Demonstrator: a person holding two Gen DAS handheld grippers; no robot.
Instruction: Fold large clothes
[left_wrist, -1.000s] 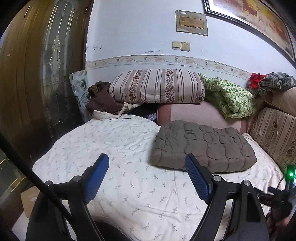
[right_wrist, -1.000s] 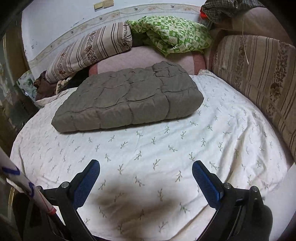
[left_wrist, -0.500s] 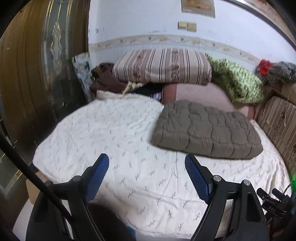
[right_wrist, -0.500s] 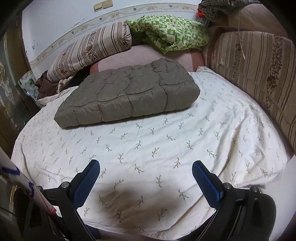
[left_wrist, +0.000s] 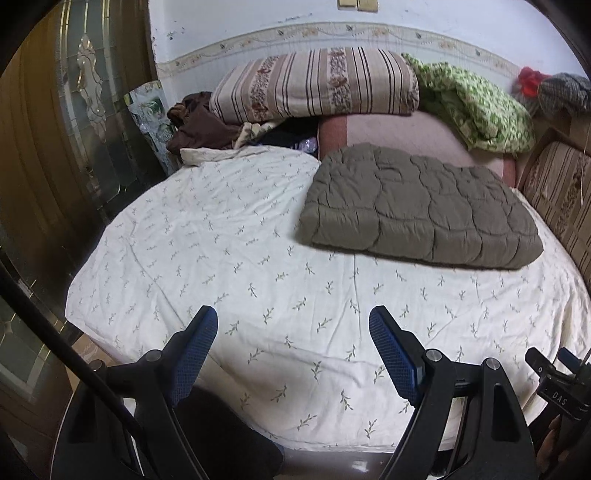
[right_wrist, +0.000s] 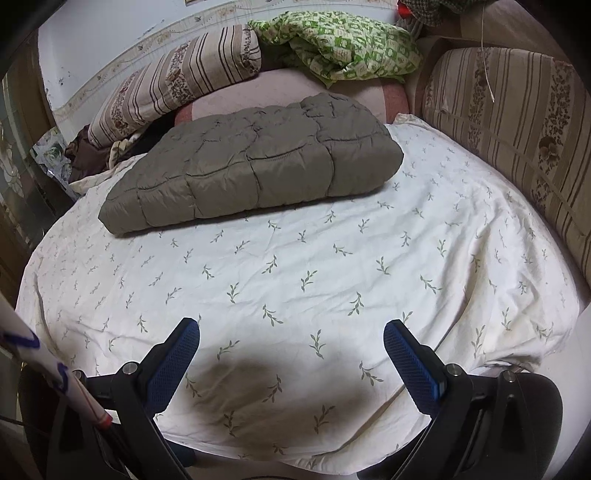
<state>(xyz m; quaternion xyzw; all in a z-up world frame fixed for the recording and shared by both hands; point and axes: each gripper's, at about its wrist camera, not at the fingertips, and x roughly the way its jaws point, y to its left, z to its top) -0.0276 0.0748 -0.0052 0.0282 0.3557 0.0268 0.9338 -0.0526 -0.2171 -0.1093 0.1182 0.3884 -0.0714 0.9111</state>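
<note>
Bed (left_wrist: 258, 258) spread with a cream leaf-print sheet, seen ahead of and below both tools; a clear stretch of sheet lies between the tools and the garment. Quilted grey-brown jacket (right_wrist: 255, 166) laid as a thick folded slab well ahead of the right tool (right_wrist: 291, 339), slightly left of its line; from the left tool (left_wrist: 293, 325) it is found ahead and to the right (left_wrist: 417, 206). Judged bulky but light, padded, soft and springy, with a smooth shell likely to slide between pads; layers may puff open once lifted. Best taken at the near edge, toward the two near corners, with a deep bite over the stitched seam and not the puffed panels. Both tools noted wide apart, nothing between the jaws, not touching the jacket.
</note>
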